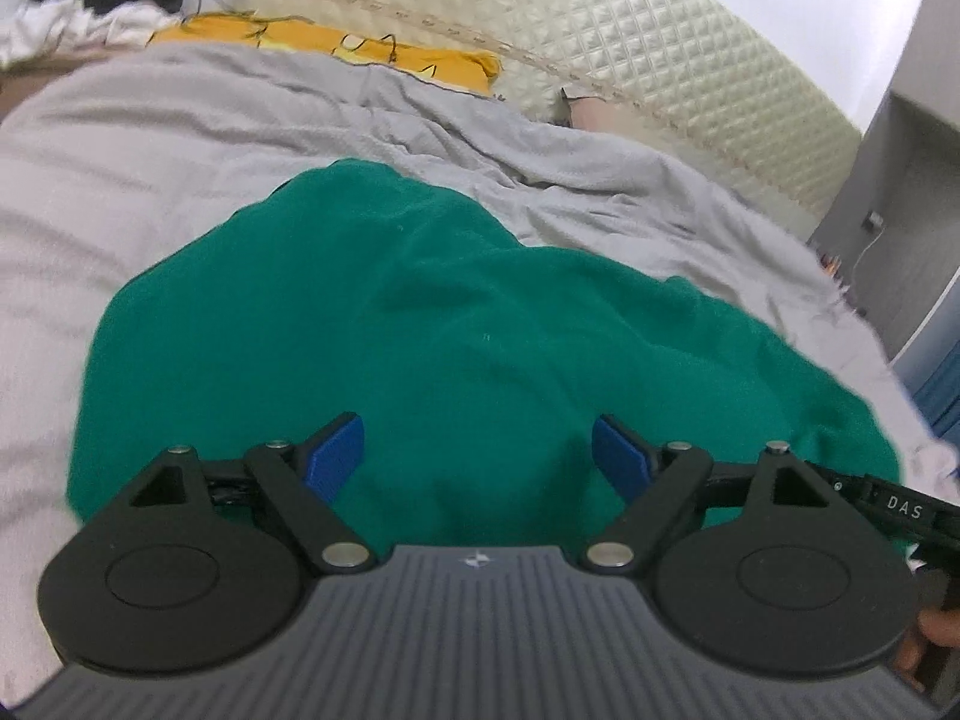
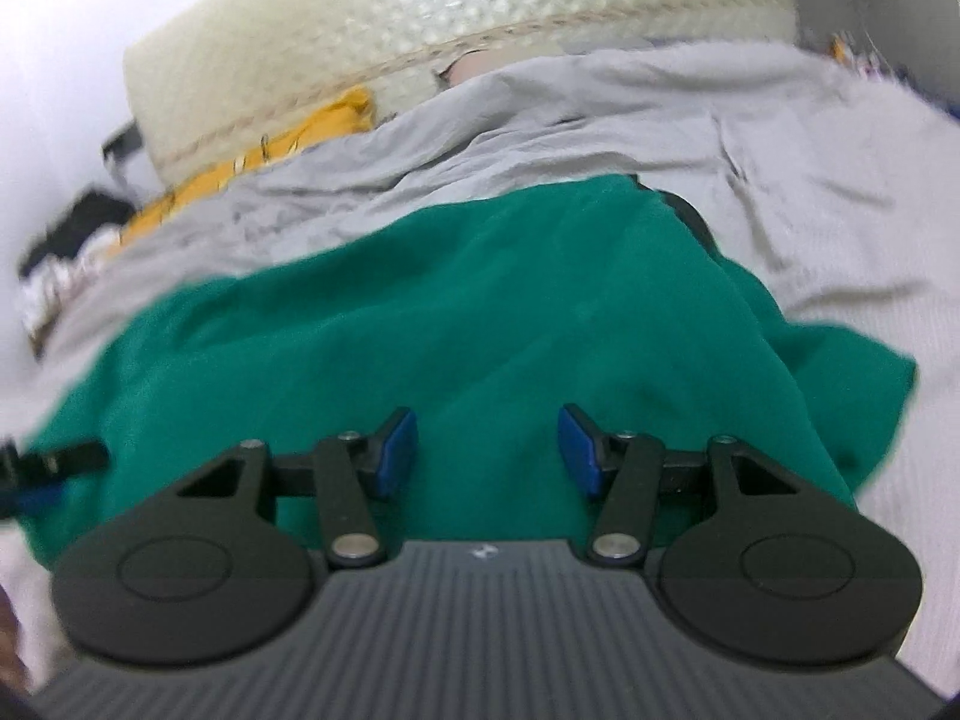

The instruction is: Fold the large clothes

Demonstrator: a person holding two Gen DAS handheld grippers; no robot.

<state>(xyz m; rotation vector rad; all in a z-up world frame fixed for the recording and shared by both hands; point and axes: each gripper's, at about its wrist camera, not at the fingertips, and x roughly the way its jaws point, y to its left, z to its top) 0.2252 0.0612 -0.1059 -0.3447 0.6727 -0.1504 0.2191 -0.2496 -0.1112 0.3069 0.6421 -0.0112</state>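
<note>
Left wrist view first: we see the bed, covered in a rumpled grey sheet, filling most of the frame, with a quilted cream headboard at the far end and a yellow pillow tucked against it. On the sheet lies the green garment, a broad, loosely spread mass directly ahead of and below us, its near edge running under both tools. In this view it seems to stretch more from side to side than away from us, trailing off toward the right edge of the bed; we judge that to be its long axis, though the lens bends everything. The left hand-held gripper hovers over the near part of the cloth, jaws spread wide with nothing between the blue pads, so released. In the right wrist view the garment again lies straight ahead, its far right corner showing a dark patch we cannot identify. The right hand-held gripper is also unclenched, jaws parted less widely, cloth beneath but not pinched. Both tools sit at the near hem, side by side; neither looks clearly nearer. We judge the next move to be a grasp of the near edge, each hand taking its own side.
</note>
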